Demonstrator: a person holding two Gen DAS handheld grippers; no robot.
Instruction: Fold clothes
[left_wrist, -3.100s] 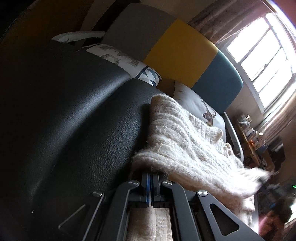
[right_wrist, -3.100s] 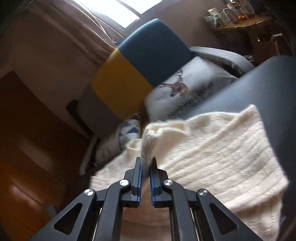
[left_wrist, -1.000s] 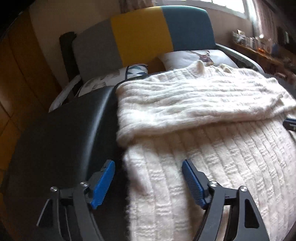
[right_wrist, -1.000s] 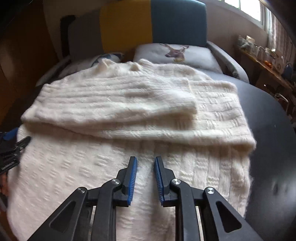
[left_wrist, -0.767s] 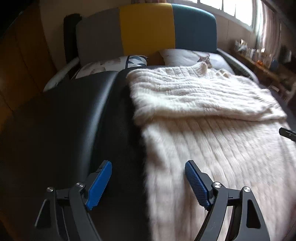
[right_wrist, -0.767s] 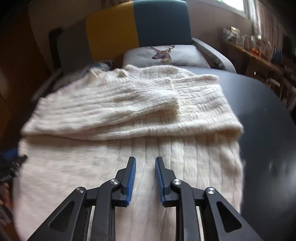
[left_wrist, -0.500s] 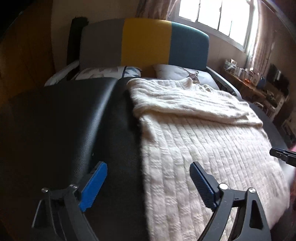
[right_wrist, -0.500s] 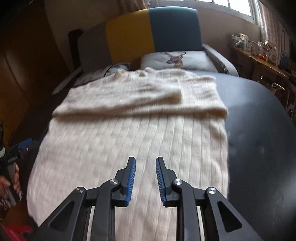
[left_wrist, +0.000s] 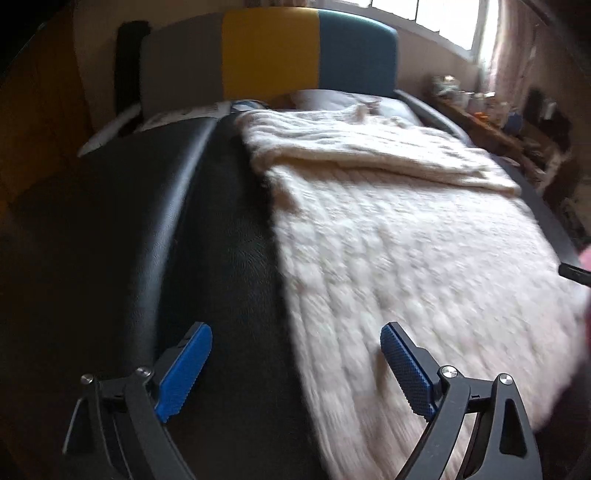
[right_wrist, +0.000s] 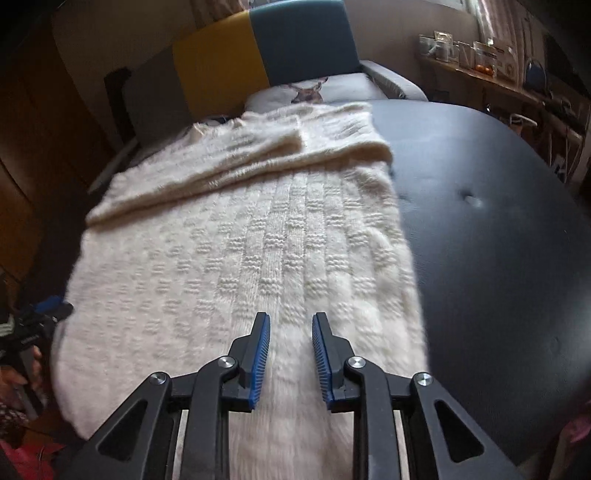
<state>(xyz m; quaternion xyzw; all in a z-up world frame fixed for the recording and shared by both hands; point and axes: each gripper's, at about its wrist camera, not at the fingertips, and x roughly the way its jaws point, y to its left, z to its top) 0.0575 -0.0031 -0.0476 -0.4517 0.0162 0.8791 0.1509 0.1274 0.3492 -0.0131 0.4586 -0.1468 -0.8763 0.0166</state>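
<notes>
Cream knitwear, the sweater (right_wrist: 236, 258), is spread lengthwise on the black padded surface (right_wrist: 498, 240), its sleeves already laid across the far end near the cushions. Three seconds earlier each gripper was pinched on a sleeve; now both are drawn back to the near hem. The left gripper (left_wrist: 295, 363) has just been opening and is held wide, straddling the sweater's left edge without pressing it. The right gripper (right_wrist: 290, 354) is parted narrowly, nothing clamped. A hem-to-collar fold is judged next.
</notes>
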